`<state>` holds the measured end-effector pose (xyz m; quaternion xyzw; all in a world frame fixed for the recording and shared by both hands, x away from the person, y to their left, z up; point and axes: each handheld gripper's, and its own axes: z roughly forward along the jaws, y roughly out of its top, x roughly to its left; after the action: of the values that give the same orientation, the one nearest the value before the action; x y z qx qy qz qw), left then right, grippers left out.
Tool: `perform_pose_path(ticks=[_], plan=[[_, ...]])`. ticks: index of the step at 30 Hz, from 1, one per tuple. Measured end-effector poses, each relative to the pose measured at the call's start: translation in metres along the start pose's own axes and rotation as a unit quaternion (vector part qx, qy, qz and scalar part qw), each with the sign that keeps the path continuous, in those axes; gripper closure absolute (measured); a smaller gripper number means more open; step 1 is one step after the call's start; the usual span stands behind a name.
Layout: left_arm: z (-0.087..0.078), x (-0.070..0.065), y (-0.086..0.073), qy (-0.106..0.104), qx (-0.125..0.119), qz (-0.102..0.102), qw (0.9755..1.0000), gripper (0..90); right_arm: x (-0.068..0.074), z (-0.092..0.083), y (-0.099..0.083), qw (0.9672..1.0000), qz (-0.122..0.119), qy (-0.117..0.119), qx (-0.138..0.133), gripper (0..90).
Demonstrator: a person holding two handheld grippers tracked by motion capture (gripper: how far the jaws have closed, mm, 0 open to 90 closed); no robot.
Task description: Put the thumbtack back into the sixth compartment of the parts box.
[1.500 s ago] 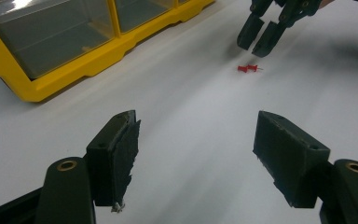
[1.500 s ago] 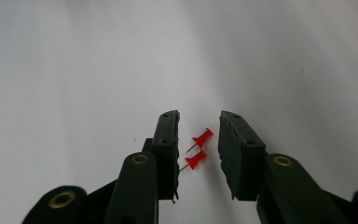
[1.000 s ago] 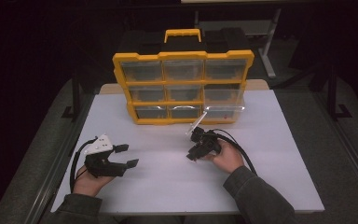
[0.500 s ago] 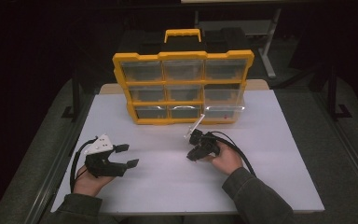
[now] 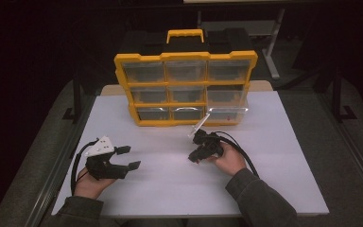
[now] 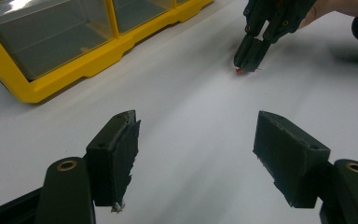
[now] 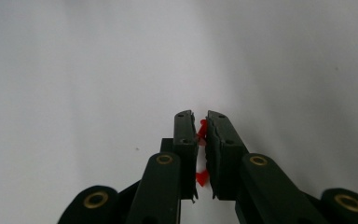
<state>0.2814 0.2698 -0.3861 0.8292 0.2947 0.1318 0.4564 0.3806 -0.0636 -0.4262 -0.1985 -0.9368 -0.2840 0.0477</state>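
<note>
My right claw [image 7: 201,140] pinches a small red piece [image 7: 202,130] against the white table [image 5: 274,156].
Its jaws have just been closing on that piece, in front of the yellow drawer organiser [image 5: 184,90]. My left claw [image 6: 196,154] rests wide open, holding nothing.

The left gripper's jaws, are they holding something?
No, the left gripper has its jaws wide apart with nothing but the white table between them.

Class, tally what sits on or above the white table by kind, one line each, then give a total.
Yellow drawer organiser: 1
Hand-held tools, left tool and right tool: 2
Small red piece pinched in the right tool: 1
Total: 4
</note>
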Motion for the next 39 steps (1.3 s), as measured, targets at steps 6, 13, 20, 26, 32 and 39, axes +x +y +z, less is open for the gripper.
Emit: perform_pose_path(ticks=[6,13,20,26,32,39], plan=[[0.0,0.001,0.001,-0.001,0.002,0.01,0.9999,30.1,0.003,-0.009,0.004,0.9997,-0.004,0.017,-0.015,81.5],[0.0,0.0,0.0,0.0,-0.003,0.001,1.0,30.0,0.013,-0.041,0.018,0.9973,-0.021,0.048,-0.051,81.5],[0.0,0.0,0.001,-0.001,0.001,0.004,1.0,29.8,0.021,-0.081,0.036,0.9952,-0.04,0.058,-0.068,81.6],[0.0,0.0,0.001,0.0,-0.001,0.006,1.0,29.8,0.019,-0.097,0.041,0.9927,-0.051,0.067,-0.086,81.6],[0.0,0.001,0.001,0.001,0.0,0.006,1.0,29.7,0.019,-0.115,0.048,0.9934,-0.051,0.067,-0.079,81.6],[0.0,0.001,0.001,0.0,0.001,0.004,1.0,29.4,0.015,-0.138,0.059,0.9932,-0.062,0.058,-0.08,81.6]])
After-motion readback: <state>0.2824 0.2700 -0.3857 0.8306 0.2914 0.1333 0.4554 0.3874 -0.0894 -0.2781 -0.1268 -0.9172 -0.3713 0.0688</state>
